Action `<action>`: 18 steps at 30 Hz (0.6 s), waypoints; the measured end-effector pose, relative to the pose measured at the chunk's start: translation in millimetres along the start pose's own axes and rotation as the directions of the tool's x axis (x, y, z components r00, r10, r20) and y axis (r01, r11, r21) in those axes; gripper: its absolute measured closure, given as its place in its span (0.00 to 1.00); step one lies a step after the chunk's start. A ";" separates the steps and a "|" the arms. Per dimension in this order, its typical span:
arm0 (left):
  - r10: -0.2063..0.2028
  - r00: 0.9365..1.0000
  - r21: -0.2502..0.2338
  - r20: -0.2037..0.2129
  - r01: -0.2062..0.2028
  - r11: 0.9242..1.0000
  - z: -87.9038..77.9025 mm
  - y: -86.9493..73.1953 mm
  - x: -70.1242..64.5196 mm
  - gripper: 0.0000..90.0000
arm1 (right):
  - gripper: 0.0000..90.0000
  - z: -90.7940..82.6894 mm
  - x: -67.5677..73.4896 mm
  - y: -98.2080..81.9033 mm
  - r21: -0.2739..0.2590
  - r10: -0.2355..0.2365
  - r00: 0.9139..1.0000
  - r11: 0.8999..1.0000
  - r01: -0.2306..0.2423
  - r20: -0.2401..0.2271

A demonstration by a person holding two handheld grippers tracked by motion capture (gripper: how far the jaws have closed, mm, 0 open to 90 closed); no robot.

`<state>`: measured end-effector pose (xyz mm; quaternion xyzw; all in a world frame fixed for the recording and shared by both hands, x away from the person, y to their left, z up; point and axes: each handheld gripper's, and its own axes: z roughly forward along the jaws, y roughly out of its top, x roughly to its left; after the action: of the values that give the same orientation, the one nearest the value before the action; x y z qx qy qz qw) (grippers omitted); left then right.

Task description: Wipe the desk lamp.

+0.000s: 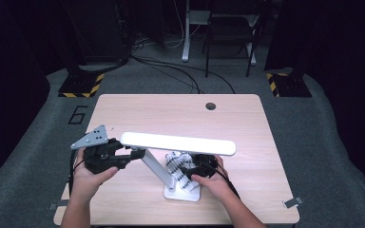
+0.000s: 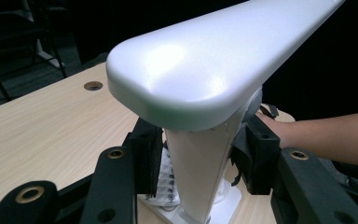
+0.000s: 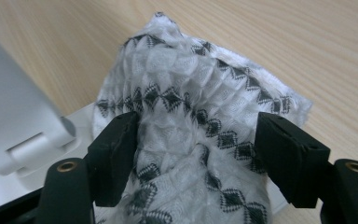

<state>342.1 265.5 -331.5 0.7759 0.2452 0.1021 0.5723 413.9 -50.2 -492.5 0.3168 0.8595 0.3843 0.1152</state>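
Note:
A white desk lamp stands near the table's front edge, its long head [image 1: 178,142] level above a slanted arm [image 1: 154,166] and a flat base [image 1: 183,194]. My left gripper [image 1: 133,154] comes in from the left and is shut on that arm just under the head; both pads press the arm [image 2: 200,163] below the head [image 2: 214,65]. A white cloth with a black diamond pattern [image 1: 176,164] lies bunched on the base. My right gripper [image 1: 187,170] is on it: the cloth [image 3: 191,93] fills the gap between both pads of the right gripper [image 3: 198,149].
The light wood table [image 1: 123,109] has a cable hole [image 1: 211,106] at the back. The person's right forearm [image 2: 326,135] reaches in behind the lamp. A chair and desk legs [image 1: 228,38] stand on the dark floor beyond the table.

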 end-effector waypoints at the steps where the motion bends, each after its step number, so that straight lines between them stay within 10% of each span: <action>1: 0.003 1.000 -0.001 -0.003 -0.003 1.000 0.0 -0.1 0.2 0.63 | 0.32 3.4 -0.4 -0.7 0.004 0.008 1.000 1.000 -0.008 0.005; 6: 0.006 1.000 -0.001 -0.005 -0.006 1.000 -0.4 -0.4 -0.3 0.63 | 0.41 10.7 -0.6 -4.1 0.009 0.021 1.000 1.000 -0.021 0.000; 12: 0.004 1.000 0.002 -0.007 -0.004 1.000 -0.2 0.0 -1.6 0.63 | 0.74 5.5 7.1 -6.0 -0.002 -0.015 0.999 1.000 0.015 -0.028; 18: 0.005 1.000 0.002 -0.009 -0.005 1.000 -0.8 -0.2 -2.3 0.63 | 0.80 -19.6 18.2 5.5 -0.091 0.018 0.987 0.995 -0.033 -0.160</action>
<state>339.7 265.1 -331.2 0.7766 0.2460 0.1070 0.5701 393.7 -47.4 -474.3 0.2905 0.8429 0.4494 0.0561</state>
